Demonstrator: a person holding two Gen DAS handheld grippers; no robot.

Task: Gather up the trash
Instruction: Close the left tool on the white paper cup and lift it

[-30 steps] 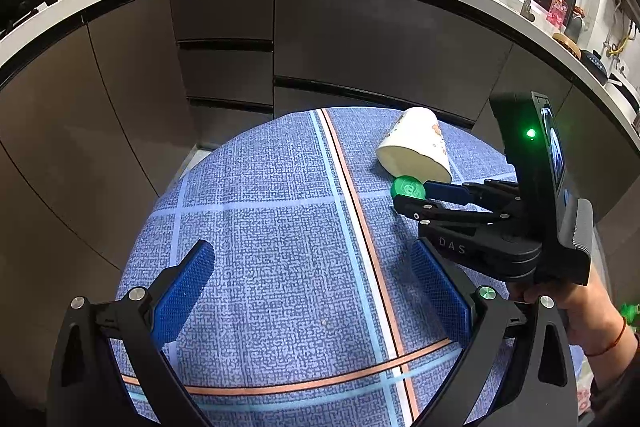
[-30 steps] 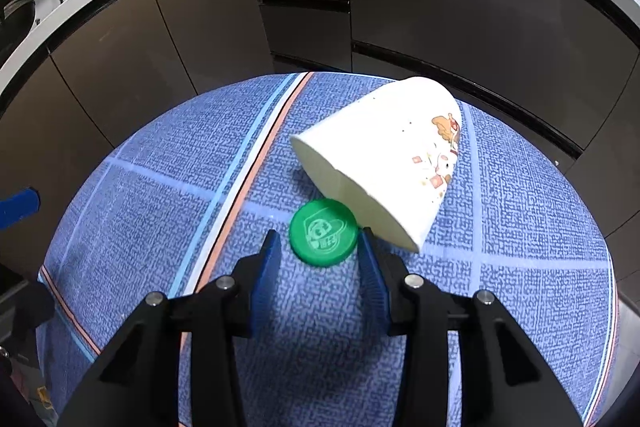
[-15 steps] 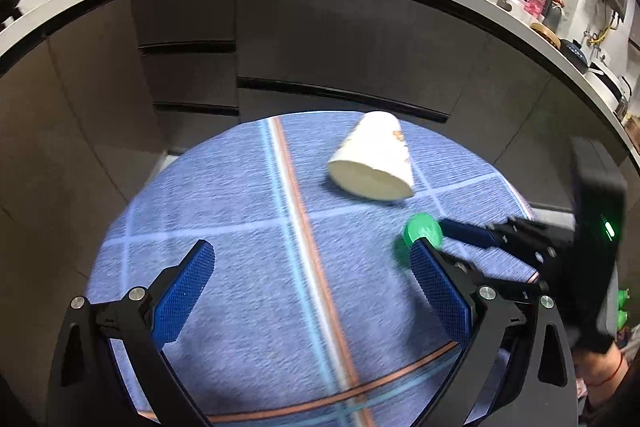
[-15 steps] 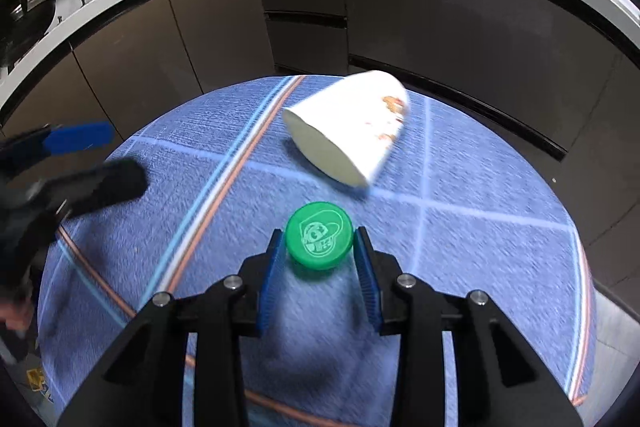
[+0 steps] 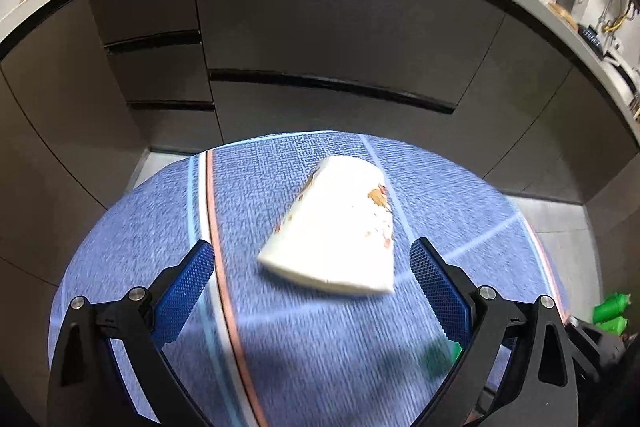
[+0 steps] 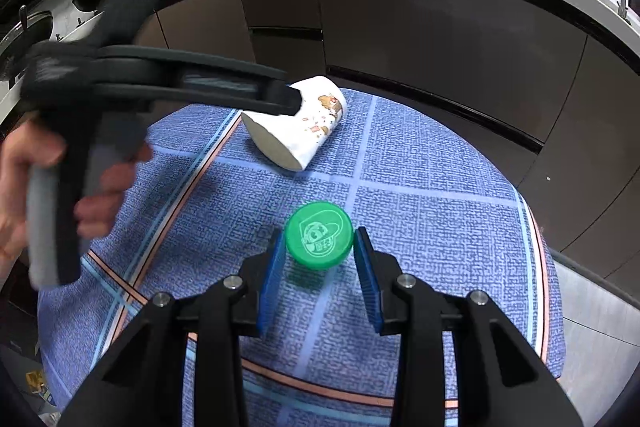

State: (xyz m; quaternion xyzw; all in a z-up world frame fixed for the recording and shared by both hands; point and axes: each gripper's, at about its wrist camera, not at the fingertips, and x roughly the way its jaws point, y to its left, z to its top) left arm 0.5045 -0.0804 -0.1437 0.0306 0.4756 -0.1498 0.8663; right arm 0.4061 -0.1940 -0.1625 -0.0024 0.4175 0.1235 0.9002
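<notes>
The right gripper [image 6: 319,259] clamps a round green plastic bottle cap [image 6: 319,239] above the blue-clothed counter [image 6: 420,163], while the wide-open, empty left gripper [image 5: 310,277] frames a toppled white paper cup [image 5: 340,227].

Left claw [image 5: 312,275] spread wide, toppled paper cup [image 5: 340,231] between

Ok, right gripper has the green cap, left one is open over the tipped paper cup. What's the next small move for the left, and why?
Probably ease the left gripper forward and down so its open pads bracket the paper cup, then close. The cup lies on its side on the blue tablecloth, just ahead of the pads and untouched. The right gripper is shut on the green cap, so it is occupied.
</notes>
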